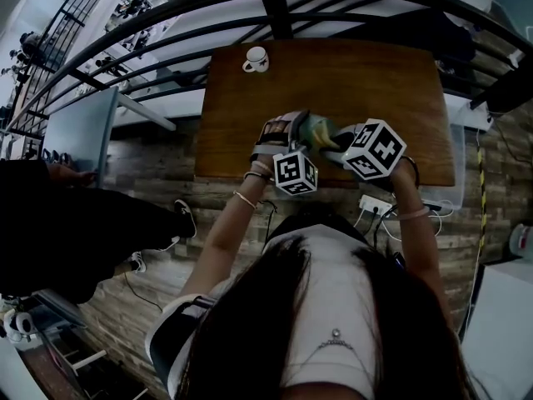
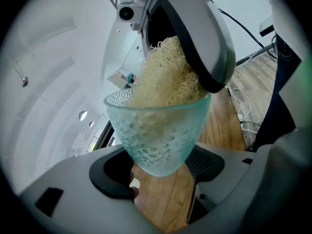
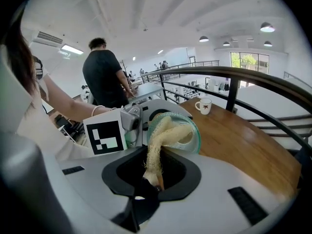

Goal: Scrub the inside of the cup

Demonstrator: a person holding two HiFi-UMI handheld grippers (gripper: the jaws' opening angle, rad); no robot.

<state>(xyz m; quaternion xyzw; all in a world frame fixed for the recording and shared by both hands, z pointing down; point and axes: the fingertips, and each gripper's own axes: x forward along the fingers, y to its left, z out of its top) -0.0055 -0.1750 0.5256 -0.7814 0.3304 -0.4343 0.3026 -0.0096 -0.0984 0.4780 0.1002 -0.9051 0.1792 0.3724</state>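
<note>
Pale green bubbly glass cup [image 2: 161,130] is up in the air over the near edge of the brown wooden table [image 1: 350,73], tilted and pinched near its base by the left gripper [image 2: 161,170]. Right gripper [image 3: 151,179] is clamped narrow on a yellow fibrous loofah scrubber [image 3: 157,150] stuffed into the cup's mouth, and its grey body blocks most of the opening. Small white mug [image 1: 256,59] sits at the table's far edge, with a black metal railing [image 1: 275,11] just past it.

Dim head view, bright gripper views, dark fisheye-warped edges.
</note>
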